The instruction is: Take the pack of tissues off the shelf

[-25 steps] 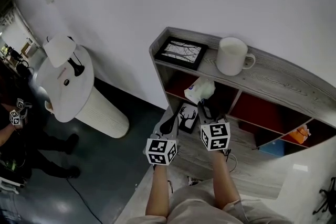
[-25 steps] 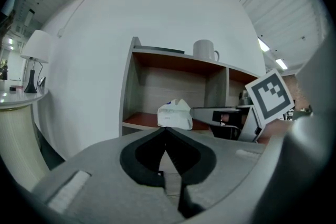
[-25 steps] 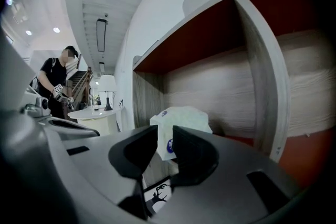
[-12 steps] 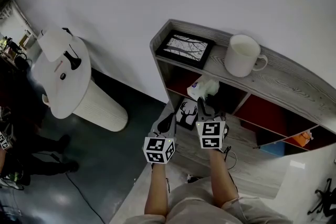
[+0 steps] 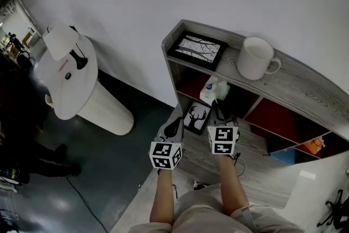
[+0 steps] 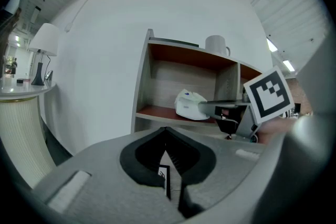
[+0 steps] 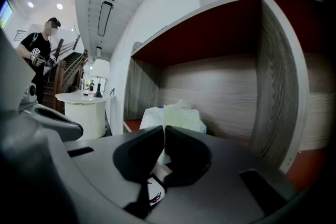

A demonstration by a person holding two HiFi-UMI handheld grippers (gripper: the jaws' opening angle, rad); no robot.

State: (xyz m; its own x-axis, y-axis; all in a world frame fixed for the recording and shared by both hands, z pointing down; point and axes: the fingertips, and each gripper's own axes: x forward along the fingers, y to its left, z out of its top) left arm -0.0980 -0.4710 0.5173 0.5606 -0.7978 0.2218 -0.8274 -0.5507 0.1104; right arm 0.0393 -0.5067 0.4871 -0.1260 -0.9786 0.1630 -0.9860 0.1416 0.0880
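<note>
Low centre: my left gripper point(image 6: 166, 131) closed, empty | my right gripper point(image 7: 164, 129) jaws just closed at pack of tissues point(image 7: 178, 113), wrapper pinch unconfirmed | pack mid-frame, in shelf point(image 7: 273, 76) top-left compartment | judged light, soft, slippery film: take the crumpled top.

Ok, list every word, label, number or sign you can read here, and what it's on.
No readable words or numbers anywhere.
Blue mark on the pack of tissues: too small to read.
On the left marker cube and right marker cube: black-and-white square patterns, no letters.
On the branch picture and deer picture: images only, no text.
</note>
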